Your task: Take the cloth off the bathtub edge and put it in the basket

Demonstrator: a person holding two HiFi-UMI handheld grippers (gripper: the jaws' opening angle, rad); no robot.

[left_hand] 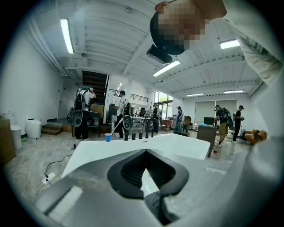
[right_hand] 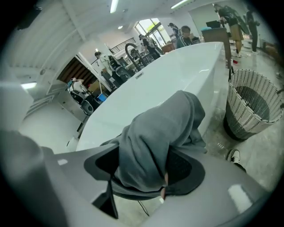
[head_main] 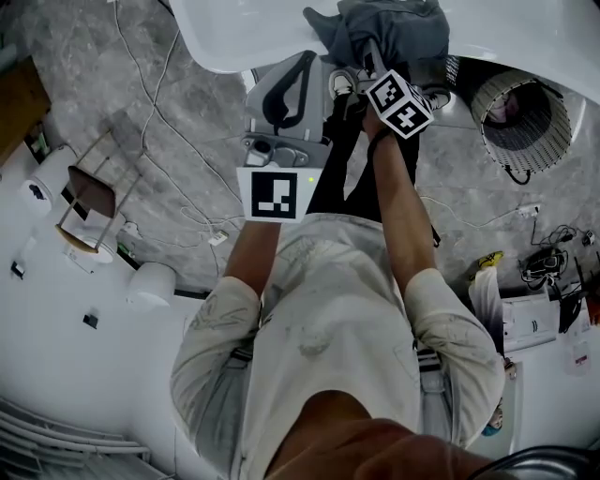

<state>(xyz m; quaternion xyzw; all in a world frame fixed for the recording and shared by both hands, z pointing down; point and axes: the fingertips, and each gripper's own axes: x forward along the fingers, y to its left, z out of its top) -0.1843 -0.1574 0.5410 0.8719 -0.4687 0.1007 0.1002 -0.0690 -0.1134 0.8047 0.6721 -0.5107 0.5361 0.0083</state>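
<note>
A grey cloth (head_main: 389,28) lies bunched over the rim of the white bathtub (head_main: 244,37). My right gripper (head_main: 367,54) reaches into it from below the rim. In the right gripper view the cloth (right_hand: 164,133) fills the gap between the jaws, and my right gripper (right_hand: 146,166) is shut on its lower fold. The woven basket (head_main: 525,122) stands on the floor to the right of the tub, also seen as the basket (right_hand: 253,106) beyond the cloth. My left gripper (head_main: 305,61) hovers beside the tub (left_hand: 133,150), its tips (left_hand: 144,153) together with nothing between them.
Cables trail over the grey stone floor around a power strip (head_main: 530,211). A wooden stool (head_main: 89,192) stands at the left. The person's shoes (head_main: 342,84) are close to the tub's foot. Several people (left_hand: 84,111) stand far off in the hall.
</note>
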